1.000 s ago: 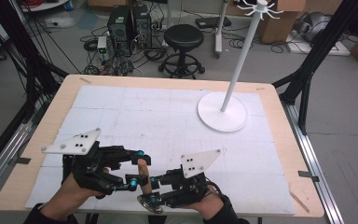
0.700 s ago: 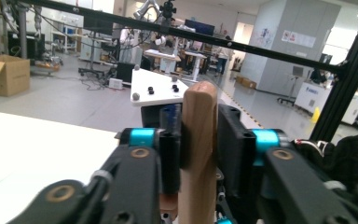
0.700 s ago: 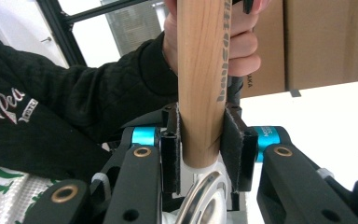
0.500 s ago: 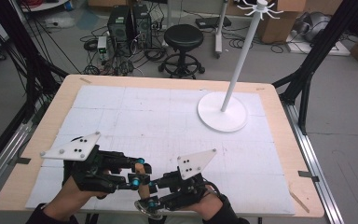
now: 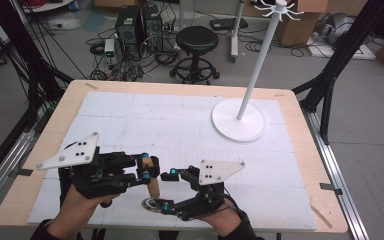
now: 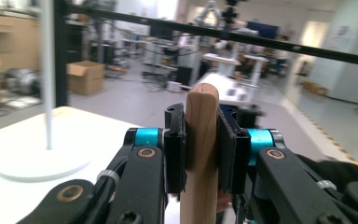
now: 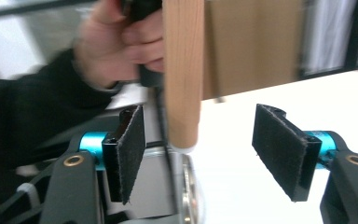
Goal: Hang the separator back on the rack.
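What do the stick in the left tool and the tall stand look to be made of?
Stick: light wood, smooth and seemingly unvarnished; faint grain shows, with a rounded tip.
Stand: probably painted metal, though plastic is possible; uniform matte white pole and disc base.

no legible text, labels (or signs)

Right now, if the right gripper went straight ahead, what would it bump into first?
Probably the wooden handle. It hangs just ahead of the open right gripper, between its pads, held upright by the left gripper. Depth is unclear, though.
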